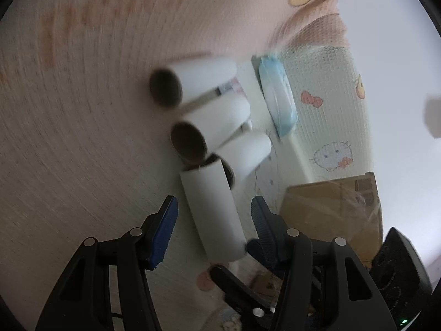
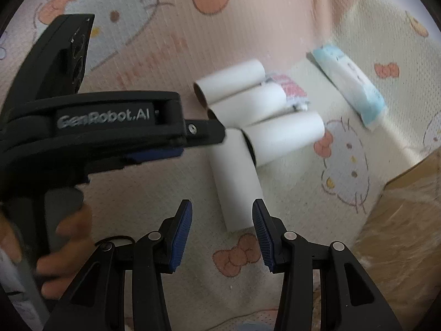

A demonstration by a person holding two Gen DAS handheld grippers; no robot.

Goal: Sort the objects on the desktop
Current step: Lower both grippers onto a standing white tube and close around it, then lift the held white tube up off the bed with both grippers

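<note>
- I am holding my left hand-held gripper (image 1: 213, 231) with its blue-padded fingers spread wide on either side of a white cardboard tube (image 1: 213, 209); the pads are not touching it.
- In the right wrist view, that left hand-held gripper (image 2: 204, 135) is reaching in from the left, its black tip meeting the far end of the same white tube (image 2: 237, 184).
- The tube is lying on a pink and cream cartoon-cat print mat (image 2: 154, 171), pointing towards three more white cardboard tubes (image 2: 264, 118) lying side by side beyond it; its far end is touching the nearest of them.
- I am keeping my right hand-held gripper (image 2: 222, 234) open just short of the tube's near end, gripping nothing.
- Further right, a pale blue soft packet (image 2: 350, 82) is lying on the mat, well apart from the tubes.
- A brown cardboard box (image 2: 408, 207) is sitting at the right edge.
</note>
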